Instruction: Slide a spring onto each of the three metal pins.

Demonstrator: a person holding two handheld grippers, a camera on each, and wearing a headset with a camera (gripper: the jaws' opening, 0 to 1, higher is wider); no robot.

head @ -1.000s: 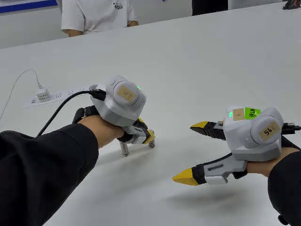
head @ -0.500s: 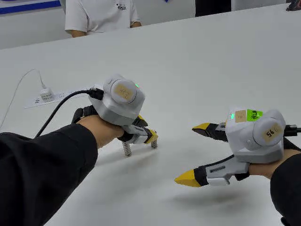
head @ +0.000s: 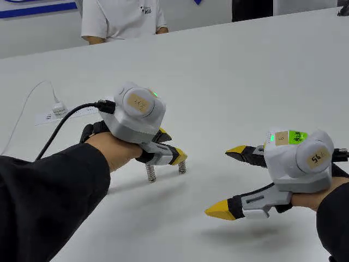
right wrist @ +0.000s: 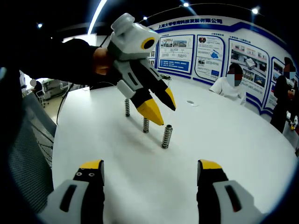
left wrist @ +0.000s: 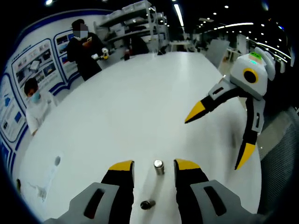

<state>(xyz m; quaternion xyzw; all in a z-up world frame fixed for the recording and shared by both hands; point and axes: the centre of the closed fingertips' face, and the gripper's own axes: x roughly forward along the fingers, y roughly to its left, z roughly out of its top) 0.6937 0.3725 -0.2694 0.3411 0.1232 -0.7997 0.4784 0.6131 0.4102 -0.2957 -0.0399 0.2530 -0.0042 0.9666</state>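
Gaping wide, right claw (right wrist: 150, 164) holds nothing.

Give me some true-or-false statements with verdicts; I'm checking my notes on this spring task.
1. The right gripper is open and empty. True.
2. A pin stands between the left gripper's jaws. True.
3. The pins lie flat. False: all three stand upright, each wearing a spring.
4. The power strip lies beside the right gripper. False: it lies beyond the left gripper.
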